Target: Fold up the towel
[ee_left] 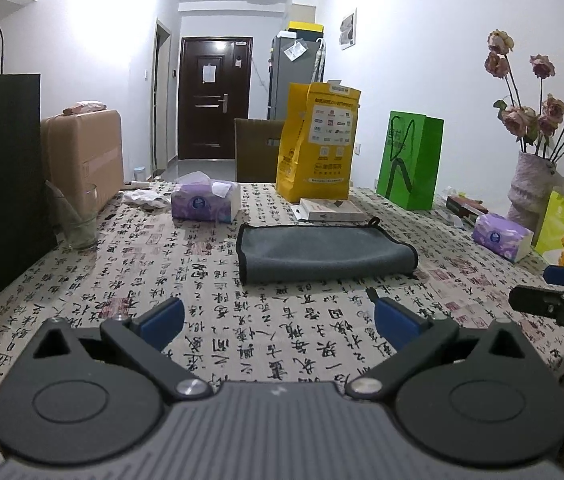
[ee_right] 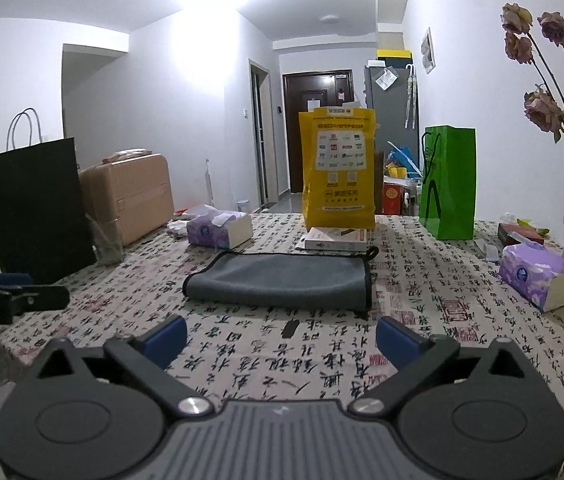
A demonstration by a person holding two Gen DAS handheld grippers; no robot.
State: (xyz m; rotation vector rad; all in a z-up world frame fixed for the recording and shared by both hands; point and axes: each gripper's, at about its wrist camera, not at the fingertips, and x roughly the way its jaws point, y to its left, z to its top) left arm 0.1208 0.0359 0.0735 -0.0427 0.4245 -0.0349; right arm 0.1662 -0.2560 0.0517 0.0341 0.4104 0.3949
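A grey towel with a black hem (ee_left: 323, 254) lies folded over on the calligraphy-print tablecloth (ee_left: 218, 344), mid table; it also shows in the right wrist view (ee_right: 282, 280). My left gripper (ee_left: 278, 320) is open and empty, a short way in front of the towel and above the cloth. My right gripper (ee_right: 282, 338) is open and empty, also just short of the towel's near edge. The right gripper shows at the left view's right edge (ee_left: 561, 300); the left gripper shows at the right view's left edge (ee_right: 10, 296).
Behind the towel stand a yellow bag (ee_left: 317, 142), a green bag (ee_left: 409, 160) and a flat white box (ee_left: 331, 210). Tissue packs lie at the back left (ee_left: 206, 200) and right (ee_left: 501, 236). A black bag (ee_left: 0, 184), a glass (ee_left: 78, 220) and a flower vase (ee_left: 529, 184) line the sides.
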